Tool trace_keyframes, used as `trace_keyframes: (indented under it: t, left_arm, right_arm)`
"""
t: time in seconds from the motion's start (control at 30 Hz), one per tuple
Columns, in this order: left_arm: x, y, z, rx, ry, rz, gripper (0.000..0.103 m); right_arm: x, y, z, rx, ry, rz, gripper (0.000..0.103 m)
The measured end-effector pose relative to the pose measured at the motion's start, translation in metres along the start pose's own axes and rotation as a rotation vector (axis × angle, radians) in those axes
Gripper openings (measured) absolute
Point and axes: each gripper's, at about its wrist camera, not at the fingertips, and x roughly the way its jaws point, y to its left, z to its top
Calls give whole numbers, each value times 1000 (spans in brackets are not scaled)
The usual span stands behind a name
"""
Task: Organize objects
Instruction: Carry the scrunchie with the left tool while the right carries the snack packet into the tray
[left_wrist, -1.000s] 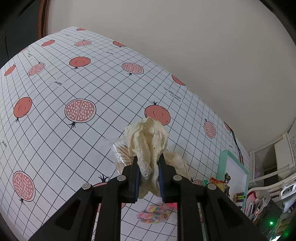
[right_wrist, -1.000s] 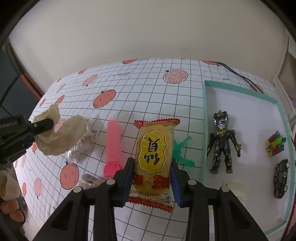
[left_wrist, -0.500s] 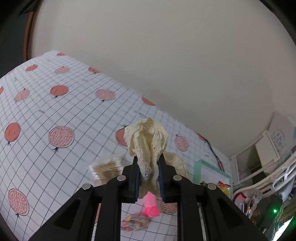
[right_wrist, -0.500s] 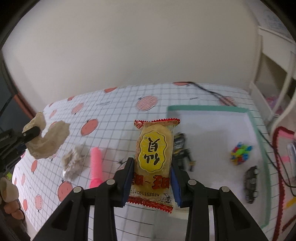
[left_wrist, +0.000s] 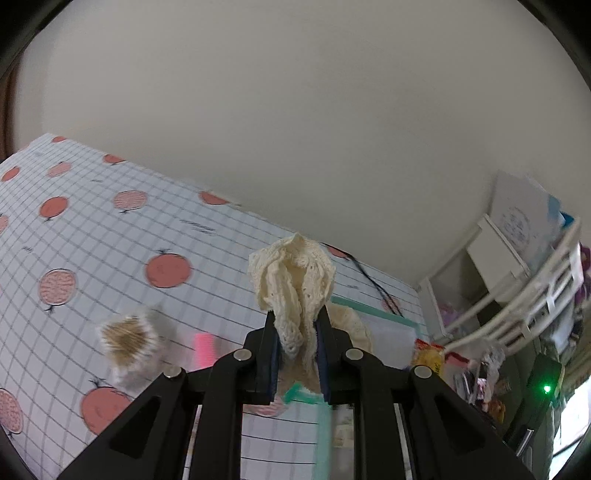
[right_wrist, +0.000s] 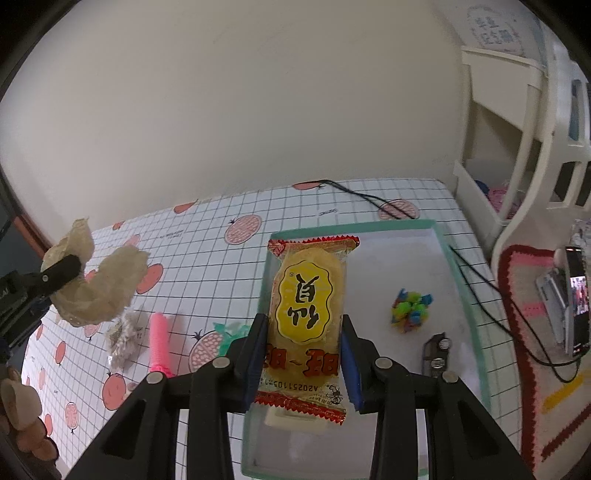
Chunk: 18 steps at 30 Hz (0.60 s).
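My left gripper (left_wrist: 296, 343) is shut on a cream knitted cloth (left_wrist: 291, 280) held up above the table. In the right wrist view that cloth (right_wrist: 99, 288) hangs at the far left from the left gripper (right_wrist: 64, 267). My right gripper (right_wrist: 303, 345) is shut on a yellow snack packet (right_wrist: 308, 295) with red ends, held over the left edge of the white tray with a teal rim (right_wrist: 458, 258). The tray (left_wrist: 373, 314) holds a multicoloured block toy (right_wrist: 410, 310) and a dark toy car (right_wrist: 436, 352).
On the pomegranate-print tablecloth (right_wrist: 207, 236) lie a pink tube (right_wrist: 159, 341), a clear bag of brown bits (right_wrist: 123, 338) and a green plastic piece (right_wrist: 229, 330). A black cable (right_wrist: 369, 199) crosses the table's back. White shelving (right_wrist: 517, 147) stands at the right.
Both grippers have lifted and swung right. The snack packet now sits over the tray's left edge and hides the dark figure. The cloth hangs higher, nearer the tray.
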Motion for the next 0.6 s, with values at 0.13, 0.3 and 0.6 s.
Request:
trace_keyframes:
  t: [0.13, 0.3, 0.6]
  left_arm:
    - [7, -28, -10, 40, 17, -27, 18]
    - [18, -53, -20, 78, 43, -43, 18]
    - [40, -83, -39, 107, 101, -72, 18]
  right_arm:
    - [-6, -12, -1, 5, -6, -2, 39]
    - [-12, -30, -1, 22, -13, -14, 39]
    - [-14, -54, -4, 46, -6, -32, 39]
